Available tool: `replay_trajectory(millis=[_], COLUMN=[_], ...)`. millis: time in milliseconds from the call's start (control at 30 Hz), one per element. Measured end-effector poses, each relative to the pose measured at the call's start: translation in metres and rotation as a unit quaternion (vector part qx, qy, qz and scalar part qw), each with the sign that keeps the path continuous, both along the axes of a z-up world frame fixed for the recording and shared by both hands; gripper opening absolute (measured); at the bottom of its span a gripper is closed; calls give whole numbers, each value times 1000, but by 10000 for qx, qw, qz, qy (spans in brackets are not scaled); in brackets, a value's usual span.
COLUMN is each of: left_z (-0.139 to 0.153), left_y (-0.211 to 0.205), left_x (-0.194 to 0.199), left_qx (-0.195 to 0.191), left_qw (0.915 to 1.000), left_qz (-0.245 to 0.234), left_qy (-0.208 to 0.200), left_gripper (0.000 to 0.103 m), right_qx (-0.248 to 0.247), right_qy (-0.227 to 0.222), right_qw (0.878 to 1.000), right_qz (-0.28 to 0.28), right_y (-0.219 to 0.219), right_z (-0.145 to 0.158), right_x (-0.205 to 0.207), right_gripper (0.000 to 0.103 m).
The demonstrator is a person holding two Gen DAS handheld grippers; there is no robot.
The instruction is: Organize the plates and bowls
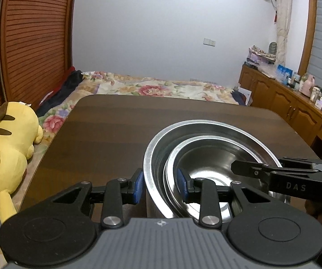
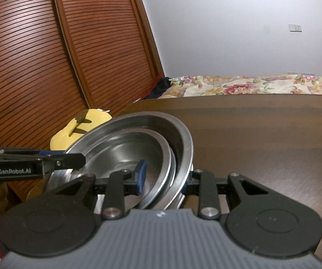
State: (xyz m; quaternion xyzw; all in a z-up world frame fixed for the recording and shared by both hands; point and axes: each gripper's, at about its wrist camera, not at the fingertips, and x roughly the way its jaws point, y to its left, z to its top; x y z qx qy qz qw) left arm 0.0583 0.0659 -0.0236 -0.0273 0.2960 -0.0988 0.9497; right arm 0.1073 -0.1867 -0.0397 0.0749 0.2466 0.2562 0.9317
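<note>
**Nested steel bowls held at opposite rims by two grippers**

The left gripper (image 1: 159, 185) is clamped across the rims at the stack's nine-o'clock edge, one blue pad outside the large bowl (image 1: 214, 127), the other inside the small bowl (image 1: 205, 157). The right gripper (image 2: 164, 179) is clamped likewise at three o'clock. The stack sits over the near part of the dark table (image 1: 107, 123); whether it rests there or hangs just above cannot be told. The small bowl lies tilted and off-centre (loosely nested), so uneven lowering could make it slide or a smooth rim slip from the pads. Only the left view shows the cabinets (image 1: 279, 98) at two o'clock; the right view alone shows the right outer pad largely hidden behind the rim.
</note>
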Motion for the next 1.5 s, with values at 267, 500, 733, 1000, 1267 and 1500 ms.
replay_trajectory(millis=[267,500,733,1000,1267,1500], left_z=[-2,-5,-6,-1,13,32], left_y=[0,-1,1,-1,-3,-12], left_x=[2,1,3,3,-3,-12], left_qx=[14,-26,-45,2,65,111], left_qw=[10000,10000,10000,9999,9994,9978], left_qz=[7,17,36,70,97,86], left_qy=[-22,-24,-6,-83,-317,-644], left_gripper=[34,33,33,43,75,98], right_qx=[-14,46,121,125,43,50], right_qy=[26,17,26,-47,-321,-621], right_qw=[10000,10000,9999,9999,9992,9970], right_qz=[33,75,107,-77,-222,-463], right_y=[2,3,-2,-10,-17,-26], right_z=[-4,-6,-3,-1,13,30], right_x=[3,5,7,5,-6,-20], right_gripper=[32,32,36,50,65,94])
